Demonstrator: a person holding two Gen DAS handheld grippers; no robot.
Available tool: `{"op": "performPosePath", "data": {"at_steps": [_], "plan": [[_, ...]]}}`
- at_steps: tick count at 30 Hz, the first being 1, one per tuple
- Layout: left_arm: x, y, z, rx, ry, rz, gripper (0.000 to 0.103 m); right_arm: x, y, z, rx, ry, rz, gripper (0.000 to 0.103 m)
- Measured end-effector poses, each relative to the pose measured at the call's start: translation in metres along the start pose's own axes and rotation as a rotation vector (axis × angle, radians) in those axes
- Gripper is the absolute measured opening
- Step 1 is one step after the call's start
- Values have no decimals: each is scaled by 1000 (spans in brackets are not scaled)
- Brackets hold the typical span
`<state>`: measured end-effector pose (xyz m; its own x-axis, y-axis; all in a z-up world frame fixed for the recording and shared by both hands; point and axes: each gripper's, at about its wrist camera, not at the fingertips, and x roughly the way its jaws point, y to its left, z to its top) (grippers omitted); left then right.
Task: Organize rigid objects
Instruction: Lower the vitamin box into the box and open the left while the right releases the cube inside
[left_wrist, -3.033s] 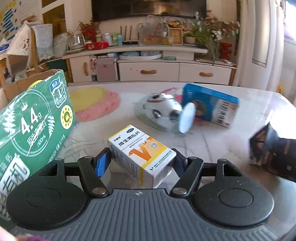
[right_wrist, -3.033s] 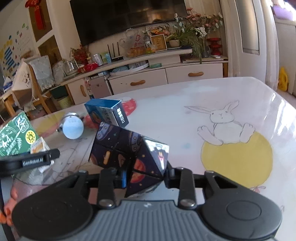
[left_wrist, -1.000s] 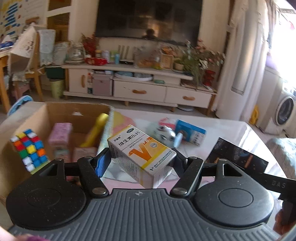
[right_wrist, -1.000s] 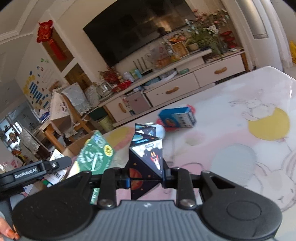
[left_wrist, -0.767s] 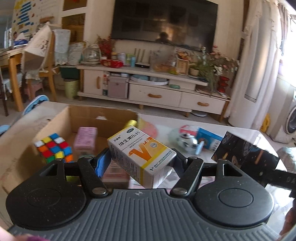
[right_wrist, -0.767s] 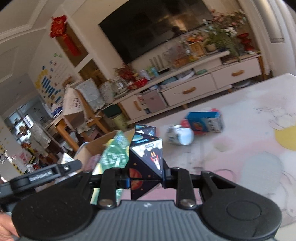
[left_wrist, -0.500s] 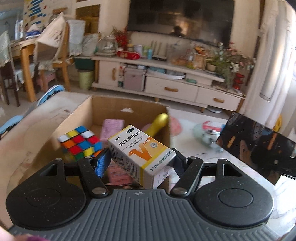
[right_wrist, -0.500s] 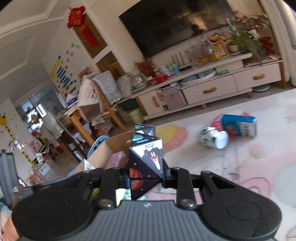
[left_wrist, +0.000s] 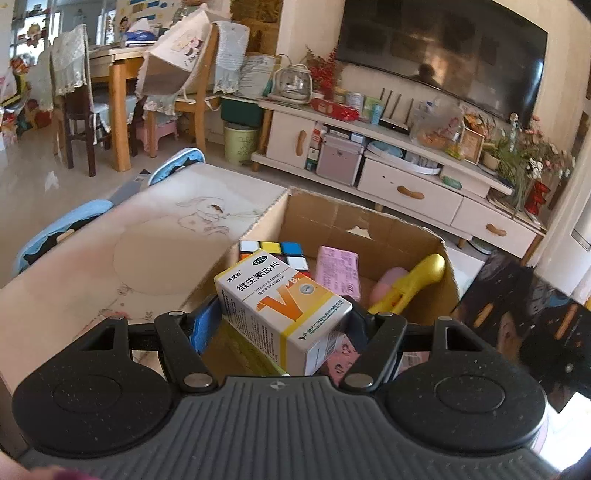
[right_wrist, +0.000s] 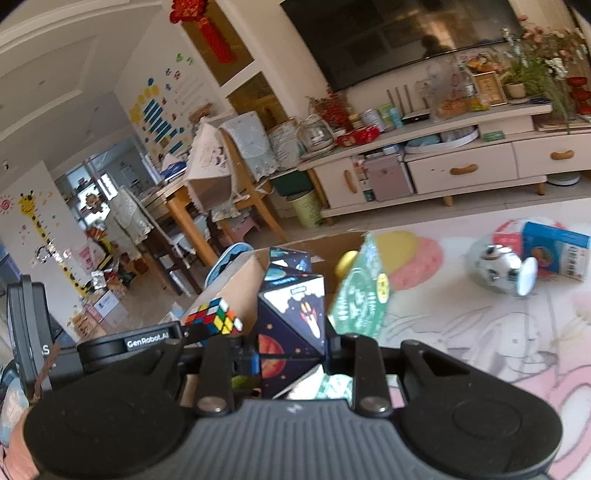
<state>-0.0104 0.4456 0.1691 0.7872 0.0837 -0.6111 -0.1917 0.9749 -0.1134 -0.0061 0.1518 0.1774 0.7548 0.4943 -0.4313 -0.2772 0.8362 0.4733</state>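
Vitamin box (left_wrist: 280, 306) clamped in left gripper (left_wrist: 279, 325), held above open cardboard box (left_wrist: 369, 225) w/ puzzle cube (left_wrist: 273, 249), pink pack (left_wrist: 338, 269) inside. Right gripper (right_wrist: 291, 350) nearly closed on space-print folding cube (right_wrist: 293, 325), beside green carton (right_wrist: 360, 295)

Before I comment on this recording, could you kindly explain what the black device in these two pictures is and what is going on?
There is no robot: a person carries a two-finger gripper in each hand, each with a camera looking along its fingers. The left view shows the left gripper shut on a vitamin box over an open cardboard box holding a colour cube, a pink pack and a yellow toy. The right view shows the right gripper shut on a space-print puzzle. Behind, on the patterned table, lie a silver ball-shaped object and a blue box.
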Motion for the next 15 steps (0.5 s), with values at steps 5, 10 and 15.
{"op": "performPosePath", "data": {"at_steps": [5, 10, 15], "plan": [[5, -3, 1, 10, 8, 25, 86, 18, 9, 2, -17, 21, 15, 26], [15, -8, -1, 12, 30, 21, 86, 37, 12, 4, -17, 39, 16, 26], [19, -4, 2, -4, 46, 13, 78, 52, 13, 6, -19, 53, 6, 26]]}}
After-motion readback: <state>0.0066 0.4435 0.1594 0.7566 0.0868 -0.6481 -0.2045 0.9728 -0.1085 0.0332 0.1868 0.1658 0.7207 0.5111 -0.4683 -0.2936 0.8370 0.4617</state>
